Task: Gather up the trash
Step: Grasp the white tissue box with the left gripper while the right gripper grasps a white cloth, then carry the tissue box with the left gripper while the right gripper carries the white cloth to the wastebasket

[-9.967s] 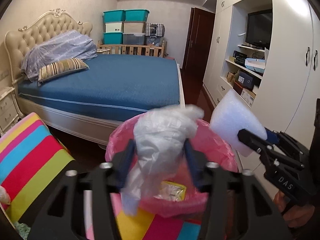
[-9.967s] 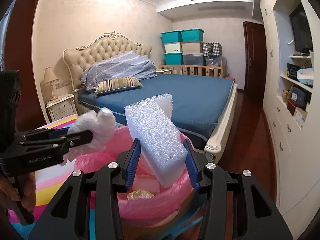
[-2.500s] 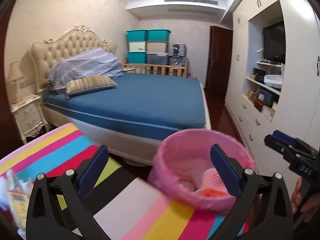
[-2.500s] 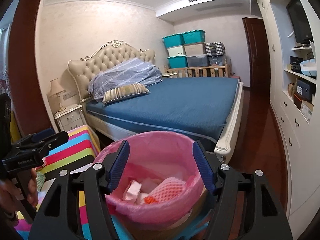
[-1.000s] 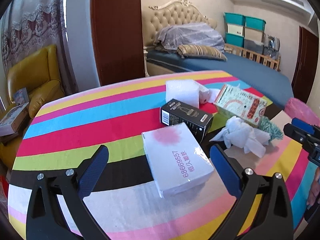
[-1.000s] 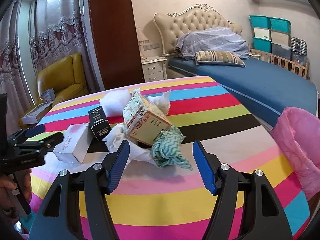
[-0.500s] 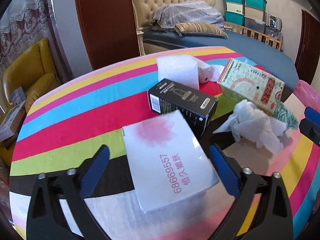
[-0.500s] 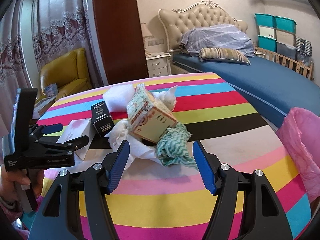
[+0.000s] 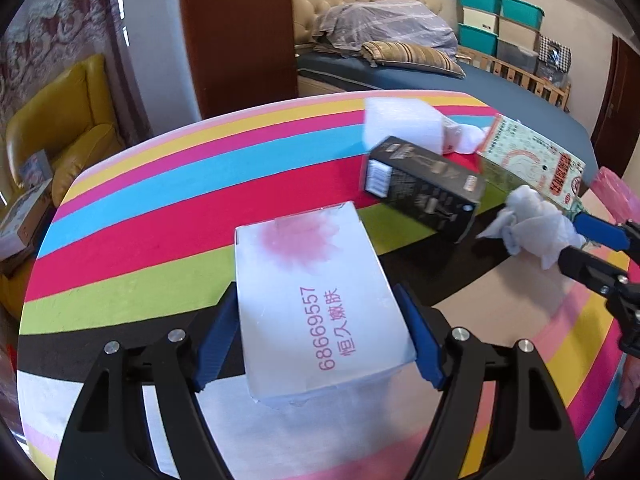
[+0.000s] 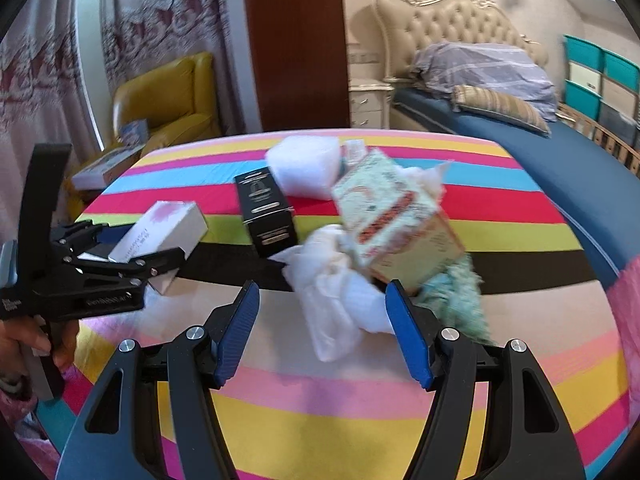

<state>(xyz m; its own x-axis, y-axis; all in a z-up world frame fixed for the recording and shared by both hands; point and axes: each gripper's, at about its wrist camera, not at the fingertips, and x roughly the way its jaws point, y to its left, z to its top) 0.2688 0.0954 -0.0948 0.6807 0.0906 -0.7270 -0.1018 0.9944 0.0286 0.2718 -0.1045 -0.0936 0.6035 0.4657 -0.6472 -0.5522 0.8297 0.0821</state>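
Left gripper [image 9: 318, 336] now sits around the white box [image 9: 316, 296], pads touching or just shy of both long sides; half a second ago the jaws stood wide with the box only between them. Clamped or merely closing, cannot tell for sure. The box looks flat on the striped tabletop [image 9: 160, 216], not lifted yet.

Right gripper [image 10: 322, 332] has dropped in closer, jaws apart, with the crumpled tissue [image 10: 336, 276] between the pads, nothing gripped. In the left view its tips show at 3 o'clock, right at the tissue.

Rest of the trash still in a cluster: black box [image 9: 424, 188] at 1 o'clock from the white box, foam block [image 9: 400, 126] behind it, patterned carton [image 10: 396, 220] just beyond the tissue, green rag [image 10: 456, 288] at 3 o'clock of the tissue under the carton's corner. Pink bin liner [image 9: 618, 192] peeks at the far right edge.

Judgement: both bin drops look done and a new double pick is starting; the left is nearly set, the right needs to close on the tissue. Risk: the tissue drags the rag or carton along.
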